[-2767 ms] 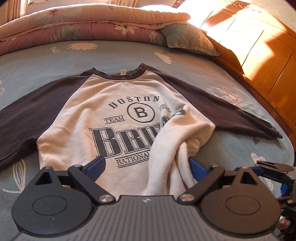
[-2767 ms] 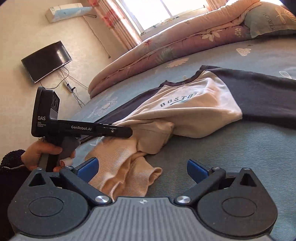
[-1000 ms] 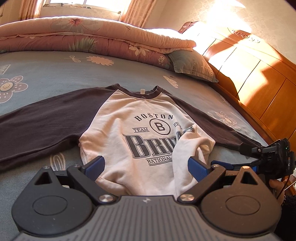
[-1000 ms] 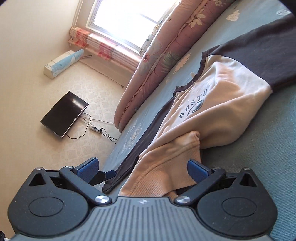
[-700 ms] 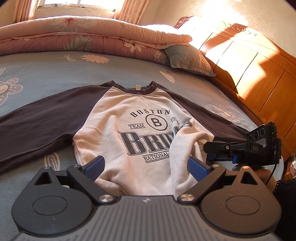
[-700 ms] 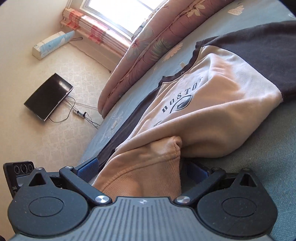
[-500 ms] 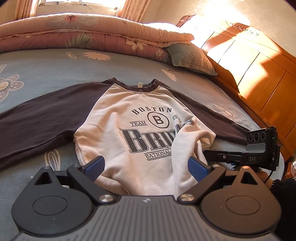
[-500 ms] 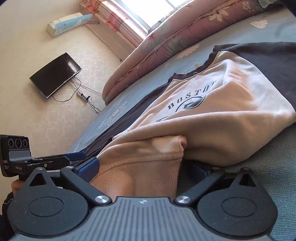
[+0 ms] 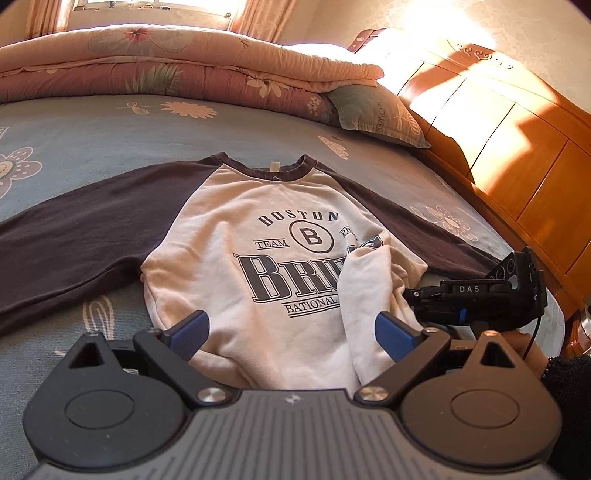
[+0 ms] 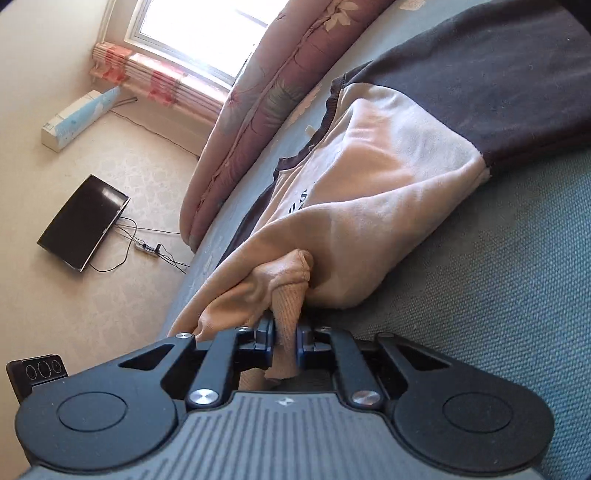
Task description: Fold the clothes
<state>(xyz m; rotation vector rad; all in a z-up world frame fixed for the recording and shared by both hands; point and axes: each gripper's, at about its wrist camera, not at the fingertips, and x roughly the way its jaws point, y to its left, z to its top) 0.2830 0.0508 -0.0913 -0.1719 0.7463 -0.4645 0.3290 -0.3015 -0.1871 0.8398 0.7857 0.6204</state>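
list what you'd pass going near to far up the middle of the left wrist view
left gripper → sweatshirt hem → BRUINS print → circled B logo → dark collar → blue bedsheet → folded floral quilt → window

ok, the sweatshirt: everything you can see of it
The sweatshirt is a cream fleecy raglan with dark brown sleeves and neckband and a dark "BOSTON / BRU..." print. It lies face up on the blue floral bedsheet, sleeves spread wide. Its hem corner on the wearer's left is flipped over the print, and the right gripper is shut on that ribbed hem.
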